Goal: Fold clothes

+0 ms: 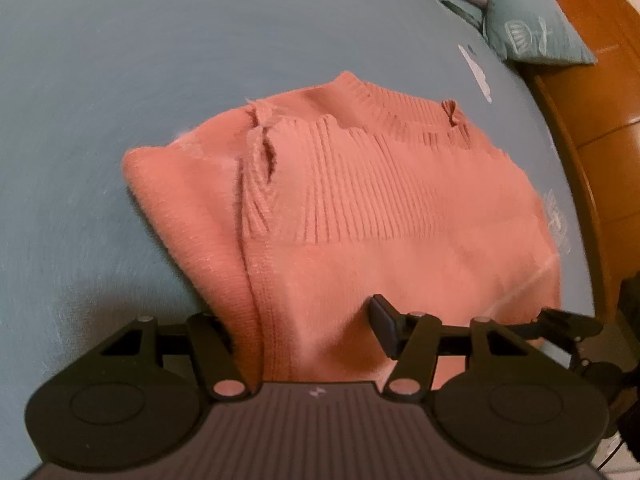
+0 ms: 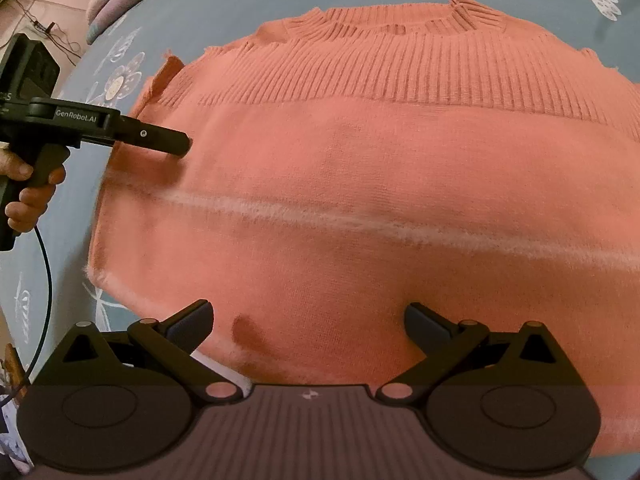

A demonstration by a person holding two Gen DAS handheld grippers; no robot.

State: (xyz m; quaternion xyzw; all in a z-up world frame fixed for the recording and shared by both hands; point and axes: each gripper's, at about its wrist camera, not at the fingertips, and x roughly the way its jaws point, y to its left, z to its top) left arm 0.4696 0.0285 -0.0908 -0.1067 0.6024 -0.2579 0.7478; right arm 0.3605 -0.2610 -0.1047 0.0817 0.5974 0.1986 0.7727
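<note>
A blue-grey bedsheet (image 1: 100,100) with pale flower prints covers the bed, and a printed pillow (image 1: 532,32) lies at its far right corner against the wooden bed frame (image 1: 592,120). On the sheet, just ahead of both cameras, lies the salmon knit sweater (image 2: 360,160), collar (image 2: 400,24) at the far side and hem nearest.

Its sides already appear turned in (the left camera shows a doubled edge at the left), so the body reads as a rough rectangle; I judge the sleeves done and a hem-to-collar fold left, though the pictures do not settle this.

The left gripper (image 2: 182,146) touches the sweater's left edge; its jaws stand apart in its own view. The right gripper (image 2: 308,320) hovers spread over the near hem, holding nothing.
</note>
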